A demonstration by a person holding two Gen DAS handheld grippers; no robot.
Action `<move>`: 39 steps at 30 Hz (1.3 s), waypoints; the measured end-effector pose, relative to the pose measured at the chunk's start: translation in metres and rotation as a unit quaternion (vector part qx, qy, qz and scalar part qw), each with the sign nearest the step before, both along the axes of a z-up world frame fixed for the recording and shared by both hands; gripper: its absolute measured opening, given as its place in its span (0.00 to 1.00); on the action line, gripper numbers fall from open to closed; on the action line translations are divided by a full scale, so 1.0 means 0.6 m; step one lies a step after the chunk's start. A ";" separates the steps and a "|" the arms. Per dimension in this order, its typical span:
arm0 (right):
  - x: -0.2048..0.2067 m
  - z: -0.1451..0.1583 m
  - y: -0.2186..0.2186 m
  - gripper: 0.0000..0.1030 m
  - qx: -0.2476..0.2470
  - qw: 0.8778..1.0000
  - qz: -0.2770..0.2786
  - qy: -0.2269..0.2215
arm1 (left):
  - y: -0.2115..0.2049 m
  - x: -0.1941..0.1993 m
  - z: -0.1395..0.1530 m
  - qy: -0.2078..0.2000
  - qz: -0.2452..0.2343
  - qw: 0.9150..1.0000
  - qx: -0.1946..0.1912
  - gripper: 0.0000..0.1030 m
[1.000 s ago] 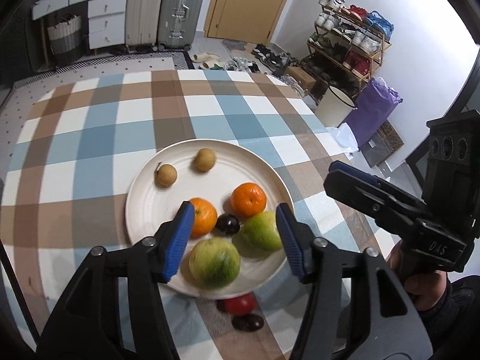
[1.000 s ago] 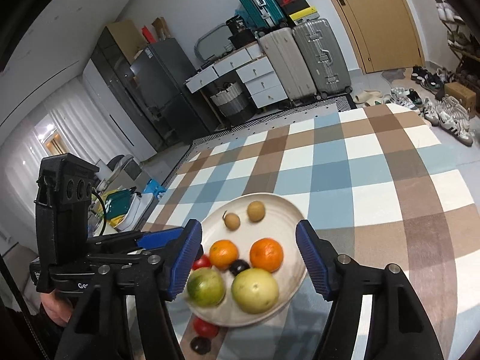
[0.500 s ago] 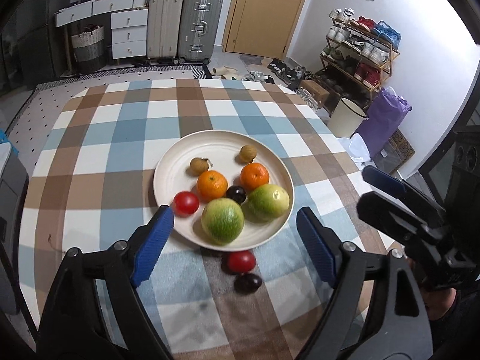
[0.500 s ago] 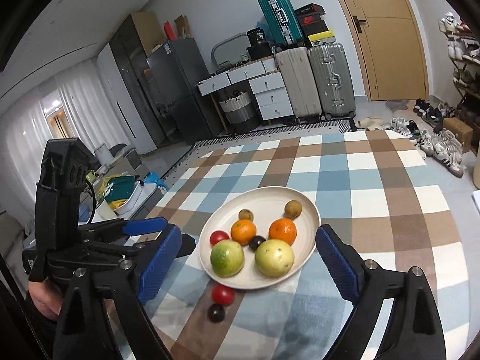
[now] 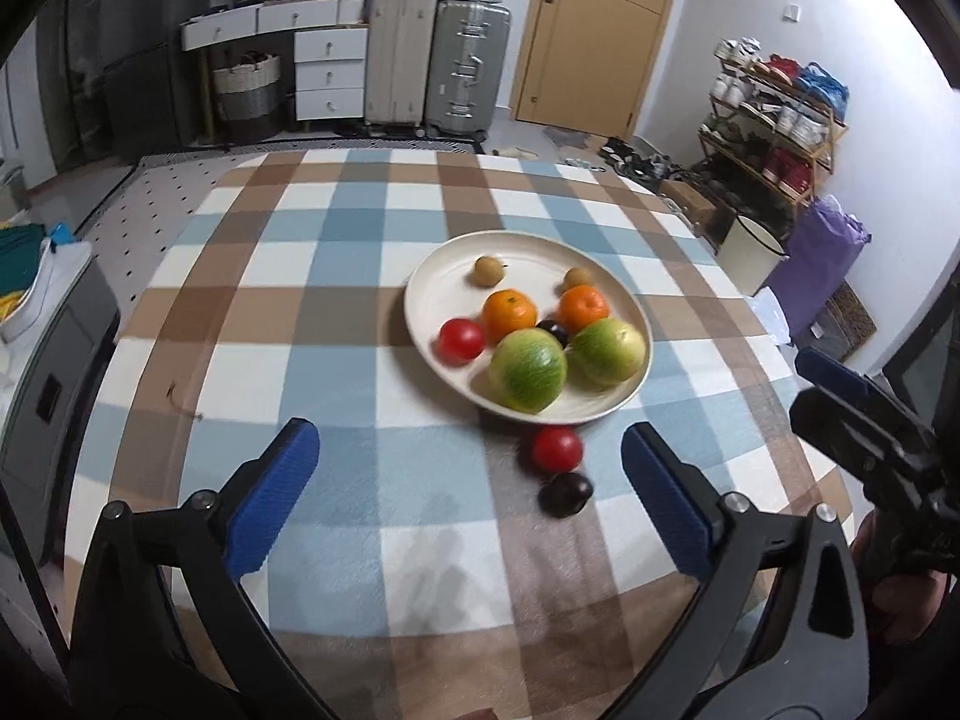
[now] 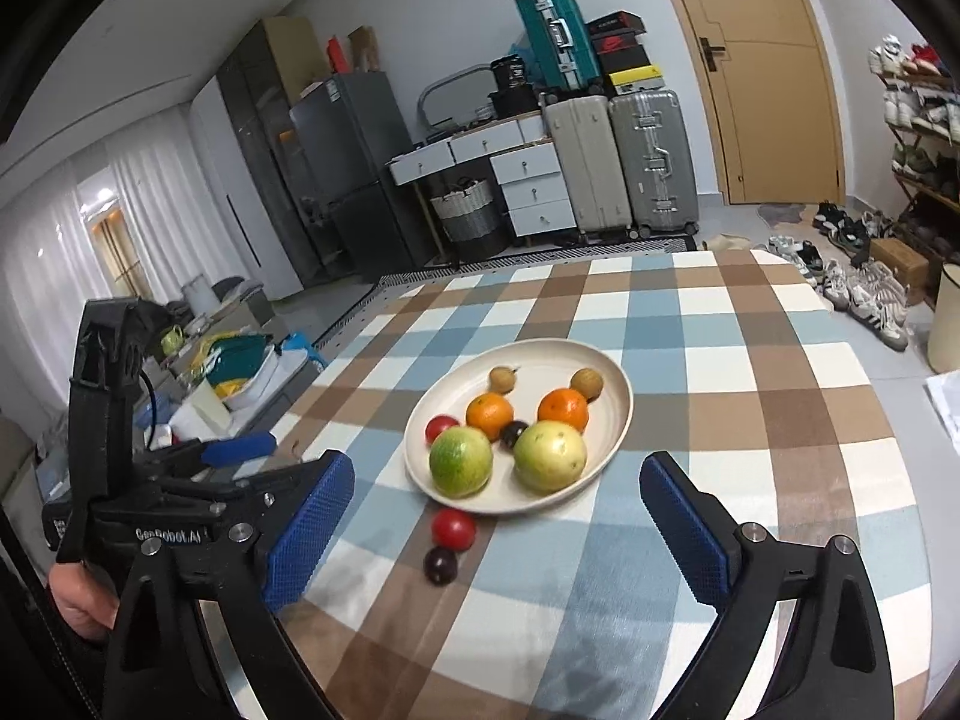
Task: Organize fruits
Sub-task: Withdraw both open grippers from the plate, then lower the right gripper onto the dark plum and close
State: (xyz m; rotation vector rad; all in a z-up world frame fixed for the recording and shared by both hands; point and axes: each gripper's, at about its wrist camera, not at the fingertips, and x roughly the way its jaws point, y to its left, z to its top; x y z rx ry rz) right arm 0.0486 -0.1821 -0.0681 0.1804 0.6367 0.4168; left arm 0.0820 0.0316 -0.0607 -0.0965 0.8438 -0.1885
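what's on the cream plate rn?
On the round cream plate: two oranges, two large green fruits, two small brown fruits, one red tomato, one dark plum, partly hidden.

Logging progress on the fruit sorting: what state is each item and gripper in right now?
Left gripper: open, empty.
Right gripper: open, empty.
Plate: holds eight fruits.
Red tomato: off the plate, on the cloth.
Dark plum: off the plate, beside that tomato.
Door: closed.
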 end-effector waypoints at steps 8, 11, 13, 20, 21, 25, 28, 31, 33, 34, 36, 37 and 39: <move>-0.006 -0.061 0.020 0.95 -0.014 0.999 0.010 0.035 | 0.034 -0.030 -0.050 0.015 0.030 0.999 0.010 0.99; -0.002 -0.088 0.026 0.95 -0.016 0.998 0.015 0.054 | 0.044 -0.035 -0.072 0.026 0.037 0.999 0.009 0.99; -0.001 -0.100 0.032 0.95 -0.017 0.998 0.018 0.063 | 0.051 -0.035 -0.085 0.035 0.039 0.999 0.005 0.99; 0.008 -0.119 0.067 0.95 -0.030 0.996 0.042 0.078 | 0.064 -0.034 -0.107 0.046 0.042 0.998 -0.009 0.99; 0.010 -0.122 0.073 0.94 -0.032 0.995 0.047 0.080 | 0.064 -0.034 -0.108 0.046 0.041 0.998 -0.010 0.99; 0.019 -0.132 0.093 0.87 -0.039 0.993 0.068 0.091 | 0.066 -0.031 -0.119 0.050 0.038 0.998 -0.011 0.99; 0.027 -0.139 0.102 0.80 -0.045 0.992 0.073 0.097 | 0.069 -0.029 -0.123 0.051 0.039 0.998 -0.015 0.99; 0.033 -0.143 0.109 0.73 -0.046 0.991 0.078 0.102 | 0.075 -0.025 -0.127 0.052 0.041 0.998 -0.019 0.99; 0.036 -0.146 0.116 0.65 -0.050 0.990 0.083 0.107 | 0.080 -0.021 -0.132 0.055 0.043 0.997 -0.021 0.99; 0.038 -0.148 0.120 0.63 -0.053 0.989 0.086 0.110 | 0.082 -0.018 -0.135 0.057 0.043 0.997 -0.023 0.99; 0.041 -0.152 0.128 0.54 -0.061 0.988 0.090 0.114 | 0.086 -0.015 -0.139 0.062 0.045 0.997 -0.026 0.99; 0.043 -0.155 0.132 0.52 -0.066 0.987 0.091 0.117 | 0.087 -0.012 -0.140 0.063 0.046 0.997 -0.027 0.99; 0.047 -0.160 0.136 0.39 -0.068 0.985 0.097 0.123 | 0.091 -0.009 -0.142 0.064 0.048 0.996 -0.028 0.99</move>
